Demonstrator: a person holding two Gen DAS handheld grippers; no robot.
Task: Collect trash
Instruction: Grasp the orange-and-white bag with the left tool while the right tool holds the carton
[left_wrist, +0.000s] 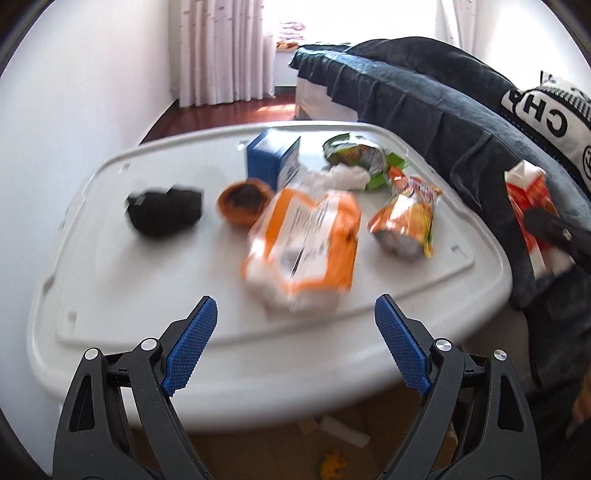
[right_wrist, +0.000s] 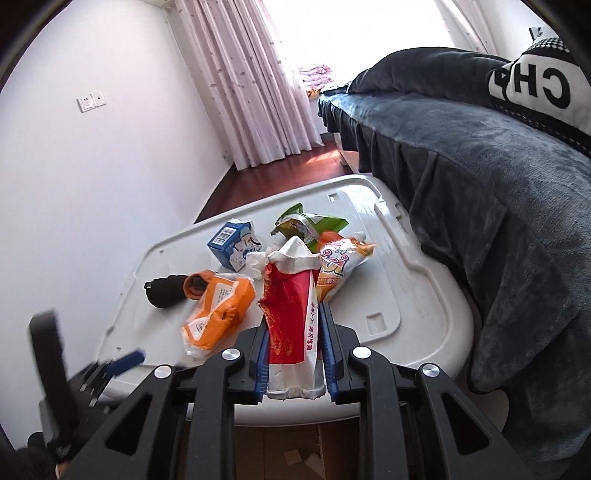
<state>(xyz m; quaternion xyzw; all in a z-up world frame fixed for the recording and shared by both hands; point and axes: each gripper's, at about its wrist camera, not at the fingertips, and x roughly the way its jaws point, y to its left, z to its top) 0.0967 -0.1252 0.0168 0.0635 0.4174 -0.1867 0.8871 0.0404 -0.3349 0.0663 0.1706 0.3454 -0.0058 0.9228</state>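
Claw fingers of the right claw (right_wrist: 293, 354), low in the centre of the right wrist view, are pressed tight on a red and white crumpled milk carton (right_wrist: 291, 317). This carton stands up between the blue pads and is lifted off the white plastic surface (right_wrist: 417, 295). The left claw (left_wrist: 295, 339), at the bottom of the left wrist view, is wide apart and has nothing in it.

Behind it lie an orange and white plastic package (left_wrist: 303, 240), a shiny orange snack bag (left_wrist: 404, 218), a small orange cup (left_wrist: 242, 201), a black lump (left_wrist: 164, 212), a blue small box (left_wrist: 271, 157) and a green foil wrapper (left_wrist: 356, 155).

In my judgement the soft carton can fold more and slip out, because only its lower part is clamped.

The left wrist view is blurred, so the black lump cannot be identified. No trash bin is seen; below the surface only a brown cardboard area is partly visible.
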